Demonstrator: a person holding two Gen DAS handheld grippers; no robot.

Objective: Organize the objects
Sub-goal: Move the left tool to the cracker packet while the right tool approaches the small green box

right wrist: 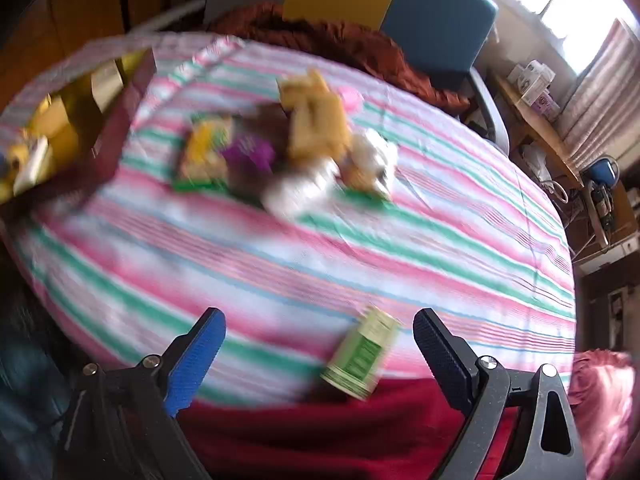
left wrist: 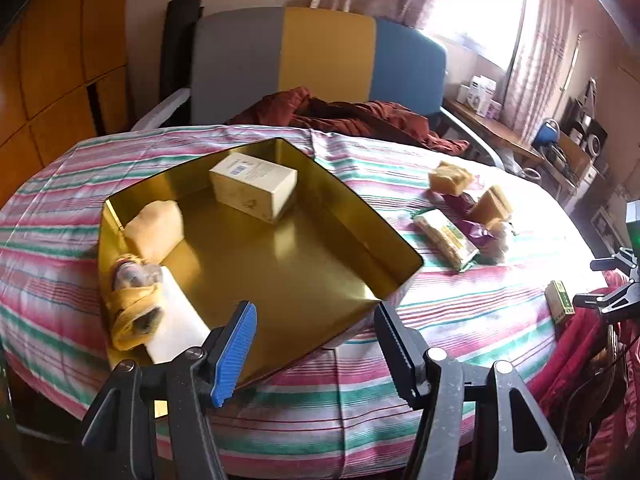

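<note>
gold tin (left wrist: 280,264), open, sits on striped cloth, left side of table. inside: cream box (left wrist: 253,185) w/ barcode label at far wall, pale wrapped block (left wrist: 157,229) on left, yellow-wrapped item (left wrist: 134,308) lying on white packet (left wrist: 176,326) at near-left corner.

outside tin, right of it, loose cluster: green/yellow flat pack (left wrist: 446,238), purple wrapper (left wrist: 476,230) touching it, 2 tan blocks (left wrist: 450,178), whitish bundle (left wrist: 500,240).

small green box (right wrist: 362,354) alone at near table edge, lying tilted; blurry, label unreadable.
</note>
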